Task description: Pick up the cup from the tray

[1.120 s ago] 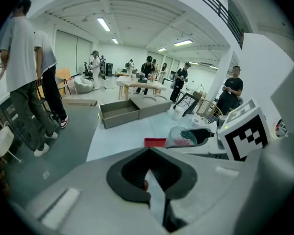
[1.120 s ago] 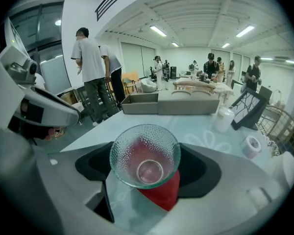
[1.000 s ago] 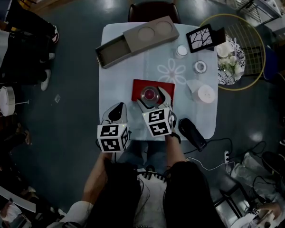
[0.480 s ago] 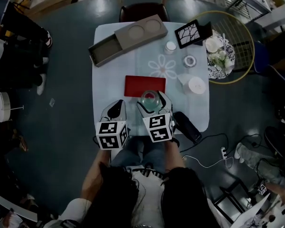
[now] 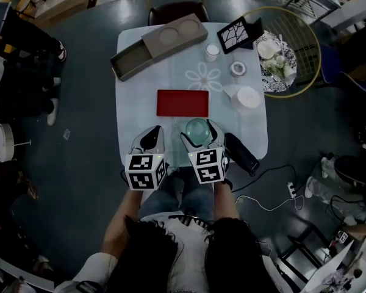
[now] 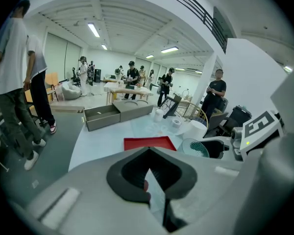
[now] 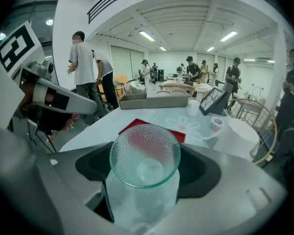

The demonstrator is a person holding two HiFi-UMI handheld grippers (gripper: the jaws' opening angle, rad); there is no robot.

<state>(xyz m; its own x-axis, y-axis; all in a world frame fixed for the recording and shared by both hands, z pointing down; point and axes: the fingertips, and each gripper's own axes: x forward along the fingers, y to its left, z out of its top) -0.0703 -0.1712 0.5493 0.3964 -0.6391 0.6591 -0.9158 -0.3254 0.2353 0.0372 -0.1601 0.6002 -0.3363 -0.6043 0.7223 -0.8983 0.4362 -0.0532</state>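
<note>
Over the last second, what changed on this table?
The right gripper, shut on the glass cup, lifted it off the red tray and drew it back toward the person. The left gripper stayed shut and empty; nothing else on the table moved.

A large open-plan lab or workshop hall.
Strip lights [image 6: 93, 30] run along a high white ceiling [image 7: 186, 18] beneath a balcony railing [image 6: 186, 6]. Several people [image 7: 191, 66] stand around other tables [image 6: 121, 86] further back. In the head view, a small tabletop [image 5: 134, 112] stands on a bare grey floor [image 5: 79, 121], with a power strip [image 5: 291, 190] lying beside it.
</note>
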